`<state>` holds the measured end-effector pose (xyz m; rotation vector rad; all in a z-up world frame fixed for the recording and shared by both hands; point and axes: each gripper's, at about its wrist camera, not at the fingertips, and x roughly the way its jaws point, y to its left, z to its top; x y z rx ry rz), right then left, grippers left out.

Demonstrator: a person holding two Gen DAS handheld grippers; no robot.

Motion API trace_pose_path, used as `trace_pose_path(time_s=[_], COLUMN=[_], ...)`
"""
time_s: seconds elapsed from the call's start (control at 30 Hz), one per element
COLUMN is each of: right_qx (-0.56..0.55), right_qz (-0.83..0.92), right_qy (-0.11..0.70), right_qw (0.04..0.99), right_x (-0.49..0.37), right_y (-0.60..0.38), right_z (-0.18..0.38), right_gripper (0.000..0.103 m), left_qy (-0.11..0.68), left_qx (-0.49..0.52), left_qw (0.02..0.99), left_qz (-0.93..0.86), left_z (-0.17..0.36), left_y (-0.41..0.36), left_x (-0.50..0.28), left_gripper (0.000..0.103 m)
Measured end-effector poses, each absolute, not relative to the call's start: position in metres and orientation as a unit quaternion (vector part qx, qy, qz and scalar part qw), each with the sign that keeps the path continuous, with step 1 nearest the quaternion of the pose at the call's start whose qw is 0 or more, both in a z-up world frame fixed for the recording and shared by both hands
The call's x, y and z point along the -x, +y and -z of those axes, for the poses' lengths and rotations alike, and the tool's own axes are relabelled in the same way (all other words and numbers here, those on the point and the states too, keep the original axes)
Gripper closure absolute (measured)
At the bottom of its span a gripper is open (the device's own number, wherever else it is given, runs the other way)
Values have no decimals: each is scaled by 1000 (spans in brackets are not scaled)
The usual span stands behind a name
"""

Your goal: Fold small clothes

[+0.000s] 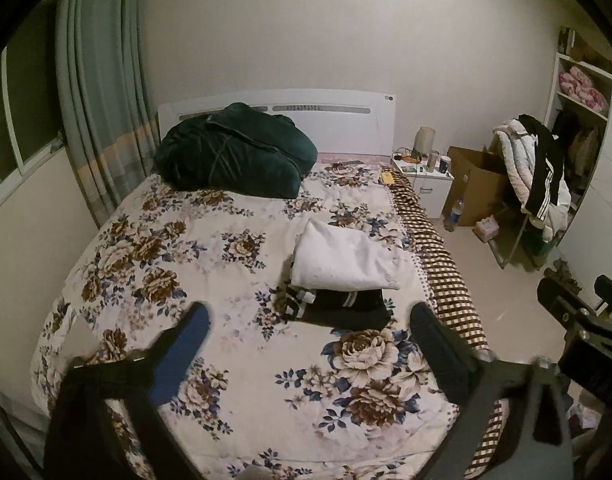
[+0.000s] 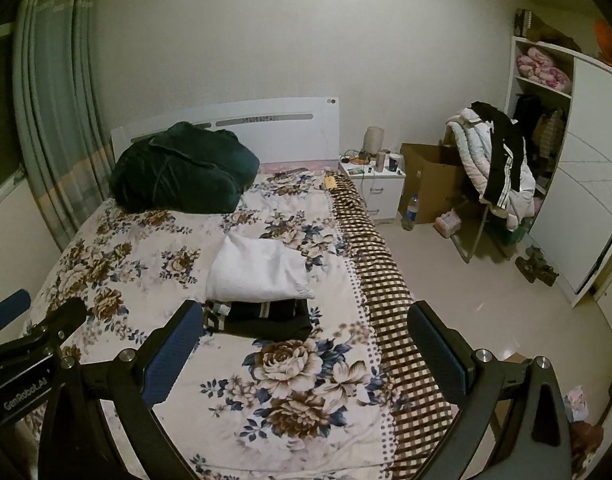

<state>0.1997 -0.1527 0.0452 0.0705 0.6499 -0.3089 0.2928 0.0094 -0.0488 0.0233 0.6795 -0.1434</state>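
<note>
A folded white garment [image 1: 342,258] [image 2: 258,270] lies on top of a folded black garment with white stripes [image 1: 338,304] [image 2: 262,316], stacked on the flowered bedspread [image 1: 178,264] [image 2: 146,256]. My left gripper [image 1: 310,320] hangs above the bed short of the stack, its jaws wide open with nothing between them. My right gripper [image 2: 306,320] is also wide open and empty, hovering above the near right part of the bed. In the left wrist view the right gripper's body [image 1: 578,320] shows at the right edge. The left gripper's body [image 2: 30,332] appears at the left edge of the right wrist view.
A dark green bundle [image 1: 234,148] [image 2: 182,168] rests by the white headboard [image 1: 338,114]. A white nightstand [image 2: 372,184], a cardboard box [image 2: 430,184] and a chair heaped with clothes [image 2: 498,164] stand right of the bed. A wardrobe [image 2: 586,184] lines the right wall; curtains [image 1: 98,100] hang left.
</note>
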Motion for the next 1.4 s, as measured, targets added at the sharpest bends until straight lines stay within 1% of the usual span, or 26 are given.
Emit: trace_pose_path(time_s=[0.37, 1.4], right_qx=[-36, -32], right_qz=[137, 112], right_qy=[322, 323], right_qw=[936, 939], right_x=[-200, -197], right_y=[-168, -162], right_z=[-40, -34], right_gripper=[0, 0], left_qy=[328, 320], left_qx=[-17, -21], left_qw=[943, 946], left_qz=[48, 34], left_z=[50, 39], left_y=[10, 17], left_x=[-280, -265], left_gripper=[0, 0])
